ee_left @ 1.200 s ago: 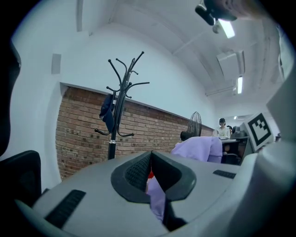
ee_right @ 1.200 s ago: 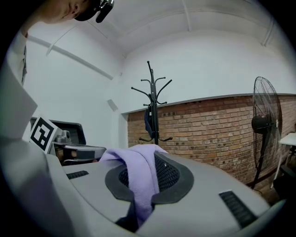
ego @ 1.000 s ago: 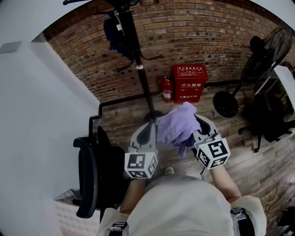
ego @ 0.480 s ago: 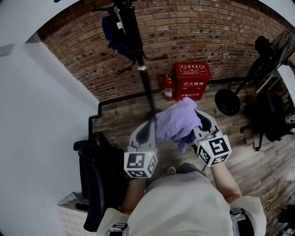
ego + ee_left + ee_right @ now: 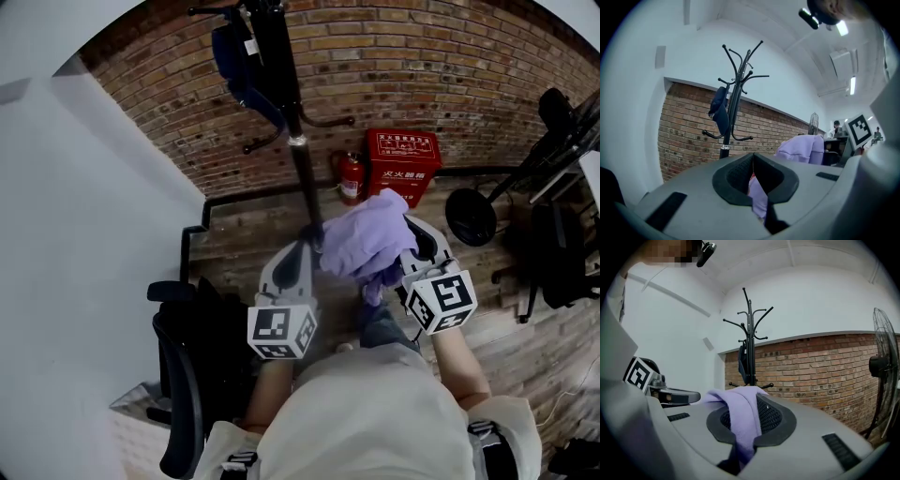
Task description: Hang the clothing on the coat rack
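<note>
A lilac garment hangs bunched between my two grippers, held up in front of the person. My left gripper is shut on one edge of the lilac garment. My right gripper is shut on the other part of the lilac garment, which drapes over its jaws. The black coat rack stands ahead against the brick wall, with a dark blue garment hanging on one hook. In both gripper views the coat rack rises beyond the jaws, its upper hooks bare.
A red fire-equipment box and a red extinguisher stand by the brick wall right of the rack's base. A black standing fan and dark chairs are at the right. A black office chair is close at the left, beside a white wall.
The view has shifted so the rack, red box and fan sit slightly further right and lower. Both grippers hold the lilac garment as before, a little closer to the rack's pole.
</note>
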Tool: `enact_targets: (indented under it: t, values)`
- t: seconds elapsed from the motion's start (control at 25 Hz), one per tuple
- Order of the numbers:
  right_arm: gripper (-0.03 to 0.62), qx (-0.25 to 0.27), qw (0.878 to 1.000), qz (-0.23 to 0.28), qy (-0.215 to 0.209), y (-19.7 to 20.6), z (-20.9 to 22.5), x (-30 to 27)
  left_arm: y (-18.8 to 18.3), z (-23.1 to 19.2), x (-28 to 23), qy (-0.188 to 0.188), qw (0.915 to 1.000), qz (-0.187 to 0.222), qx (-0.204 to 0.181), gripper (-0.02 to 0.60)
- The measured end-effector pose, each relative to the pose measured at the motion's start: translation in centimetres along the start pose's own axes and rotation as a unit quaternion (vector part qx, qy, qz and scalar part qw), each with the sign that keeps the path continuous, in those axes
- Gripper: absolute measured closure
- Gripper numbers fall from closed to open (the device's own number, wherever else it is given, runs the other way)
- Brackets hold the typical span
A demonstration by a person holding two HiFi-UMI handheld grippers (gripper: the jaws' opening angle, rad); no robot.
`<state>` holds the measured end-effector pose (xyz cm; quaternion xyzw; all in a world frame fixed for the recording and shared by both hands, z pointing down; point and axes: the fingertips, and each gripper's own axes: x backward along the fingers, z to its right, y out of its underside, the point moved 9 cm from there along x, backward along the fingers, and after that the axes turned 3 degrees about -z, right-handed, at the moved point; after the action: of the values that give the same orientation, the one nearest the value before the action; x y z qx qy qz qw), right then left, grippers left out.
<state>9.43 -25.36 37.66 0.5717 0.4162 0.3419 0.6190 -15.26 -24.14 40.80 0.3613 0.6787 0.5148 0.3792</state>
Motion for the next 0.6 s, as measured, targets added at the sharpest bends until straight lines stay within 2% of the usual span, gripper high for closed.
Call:
enact_targets:
  t: [0.28, 0.6]
  values:
    - [0.572, 0.014, 0.999, 0.004, -0.043, -0.9, 3.3, -4.5, -0.2, -0.8, -4.5, -0.031, 0.9995, -0.005, -0.002, 0.577]
    - [0.572, 0.030, 0.996, 0.011, -0.084, -3.1, 7.4, -9.2, -2.0, -0.7, -9.6, -0.056, 0.9984, 0.008, -0.003, 0.577]
